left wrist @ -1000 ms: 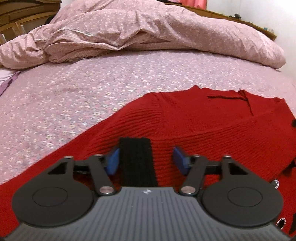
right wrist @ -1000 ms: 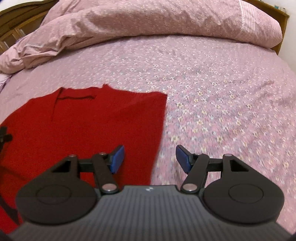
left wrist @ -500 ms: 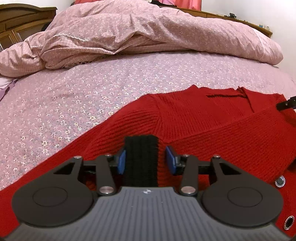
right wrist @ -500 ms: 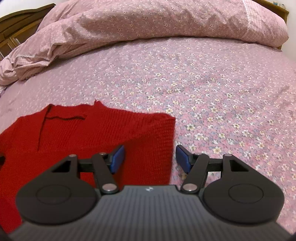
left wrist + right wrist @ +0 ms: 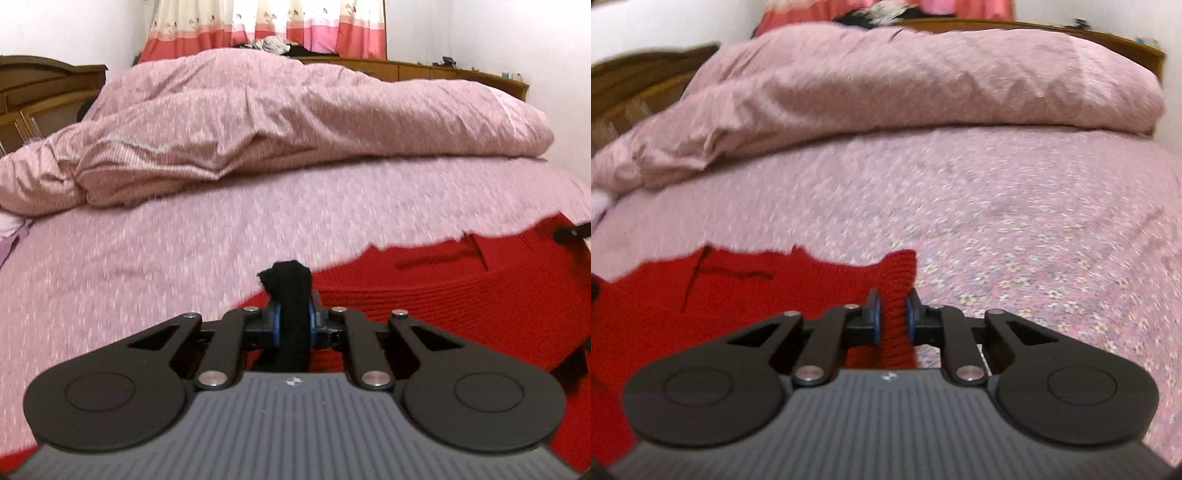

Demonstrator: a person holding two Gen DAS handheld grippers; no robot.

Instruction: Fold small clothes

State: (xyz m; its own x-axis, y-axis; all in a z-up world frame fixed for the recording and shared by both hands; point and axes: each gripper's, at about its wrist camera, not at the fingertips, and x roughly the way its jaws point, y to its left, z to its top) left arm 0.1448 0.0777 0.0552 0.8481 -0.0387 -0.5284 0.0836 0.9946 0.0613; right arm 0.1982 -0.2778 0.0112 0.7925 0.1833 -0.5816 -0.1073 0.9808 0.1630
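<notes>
Above bedsheet (image 5: pixel 147 258), both grippers (image 5: pixel 293 325) angled downward.

A sweater (image 5: pixel 461 295) lies spread on the near part of the bed (image 5: pixel 184 240). A bunched duvet (image 5: pixel 295 122) lies across the bed's far edge, a headboard (image 5: pixel 443 72) behind it.

A bed in pink floral sheet (image 5: pixel 184 258), its duvet (image 5: pixel 295 122) heaped at the far end — white walls (image 5: pixel 480 29), pink-banded curtains (image 5: pixel 266 22), wooden furniture (image 5: pixel 40 92) left, perhaps a cabinet.
</notes>
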